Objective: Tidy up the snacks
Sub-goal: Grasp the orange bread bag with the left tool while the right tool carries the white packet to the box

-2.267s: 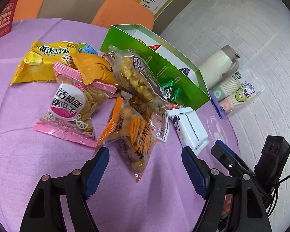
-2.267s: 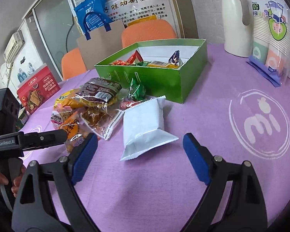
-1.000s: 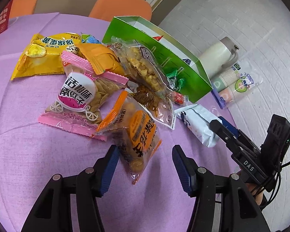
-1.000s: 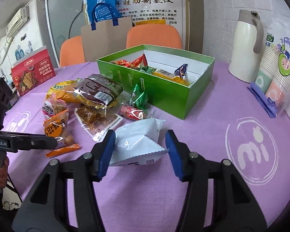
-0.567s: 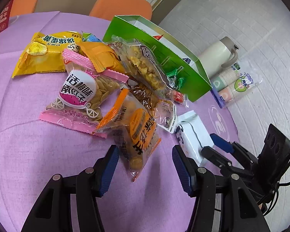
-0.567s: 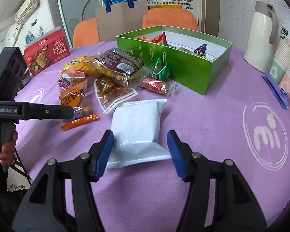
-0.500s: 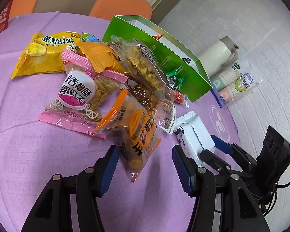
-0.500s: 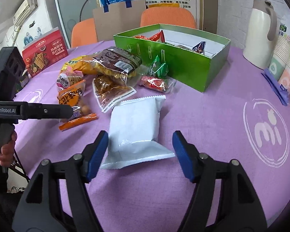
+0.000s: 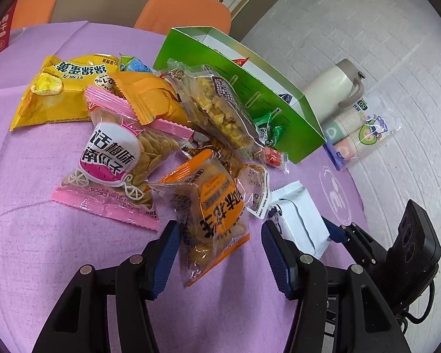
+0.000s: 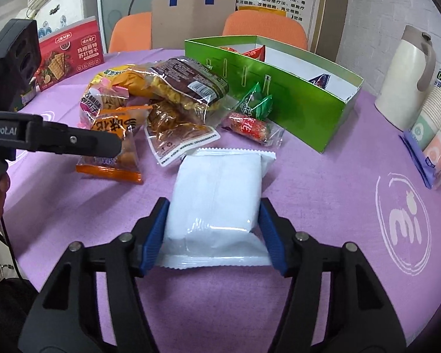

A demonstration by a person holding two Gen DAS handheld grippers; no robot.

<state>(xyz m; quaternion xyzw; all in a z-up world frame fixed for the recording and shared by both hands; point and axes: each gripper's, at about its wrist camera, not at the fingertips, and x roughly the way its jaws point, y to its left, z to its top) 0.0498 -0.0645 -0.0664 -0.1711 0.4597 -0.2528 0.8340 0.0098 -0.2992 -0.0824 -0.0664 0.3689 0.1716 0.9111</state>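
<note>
The right gripper point(image 10: 213, 229) seems to pinch the white packet point(image 10: 217, 188) at centre frame; next, lift toward the green box point(image 10: 279, 100). The left gripper's point(image 9: 220, 253) fingers stand open.

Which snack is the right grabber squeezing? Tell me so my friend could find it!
Find the green box on the purple table. In front of it, apart from the snack pile, lies a white packet between the right gripper pads. It is the only plain white one, with no picture or writing showing.
</note>
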